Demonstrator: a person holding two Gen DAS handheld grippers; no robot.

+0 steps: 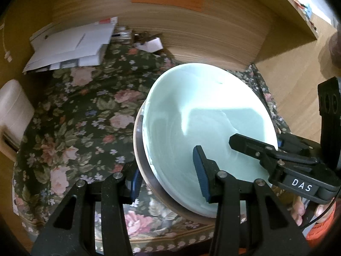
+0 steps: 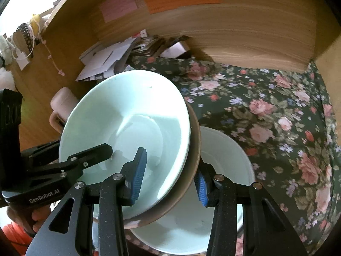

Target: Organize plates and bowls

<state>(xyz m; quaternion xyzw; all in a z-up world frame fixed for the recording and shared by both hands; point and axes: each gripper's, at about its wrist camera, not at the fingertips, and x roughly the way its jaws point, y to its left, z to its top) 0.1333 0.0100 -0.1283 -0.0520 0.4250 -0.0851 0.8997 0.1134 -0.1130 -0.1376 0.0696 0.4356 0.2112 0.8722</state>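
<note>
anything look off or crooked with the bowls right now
Yes. The pale green bowl, nested in a brown-rimmed bowl, is tilted steeply, not flat, with the left gripper and right gripper straddling opposite rims, over a white bowl on the floral cloth. No chips or spills visible.
</note>
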